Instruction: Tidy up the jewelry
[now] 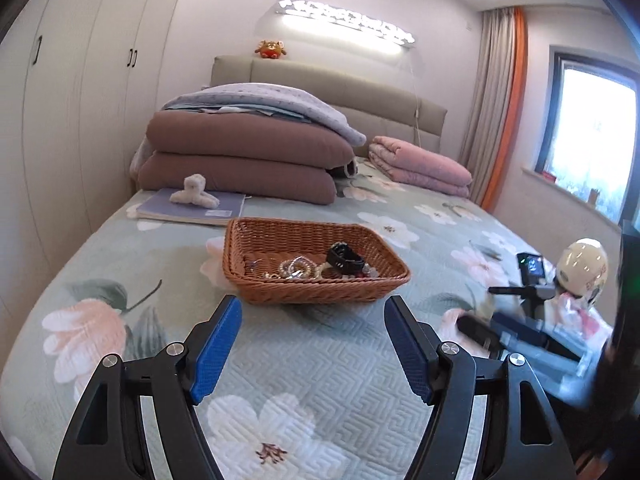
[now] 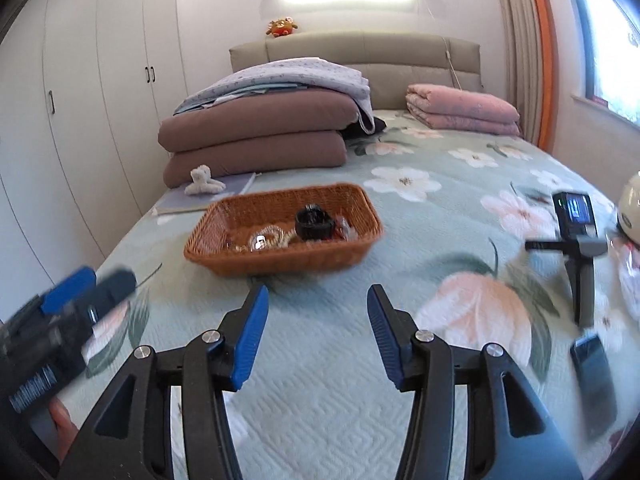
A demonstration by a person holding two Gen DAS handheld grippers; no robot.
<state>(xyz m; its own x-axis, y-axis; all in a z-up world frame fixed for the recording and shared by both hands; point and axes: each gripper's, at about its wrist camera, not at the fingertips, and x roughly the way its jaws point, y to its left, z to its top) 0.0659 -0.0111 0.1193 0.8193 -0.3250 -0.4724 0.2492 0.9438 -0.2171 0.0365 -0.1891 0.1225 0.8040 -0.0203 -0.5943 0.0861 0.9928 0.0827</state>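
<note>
The bed (image 1: 320,360) carries a wicker basket (image 1: 312,284) near its foot edge, toward the middle. In the basket lie a black watch (image 1: 345,259), pearl beads (image 1: 296,268) and what may be a red trinket — too blurred to tell. Left gripper (image 1: 312,320) and right gripper (image 2: 318,306) hover short of it, both spread wide and empty. This fits jewelry just gathered in or waiting to be sorted — either way it sits in the basket

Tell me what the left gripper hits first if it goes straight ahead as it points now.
Likely the near wall of the basket: it sits dead ahead of the open left gripper, only bare quilt between. Depth is uncertain.
</note>
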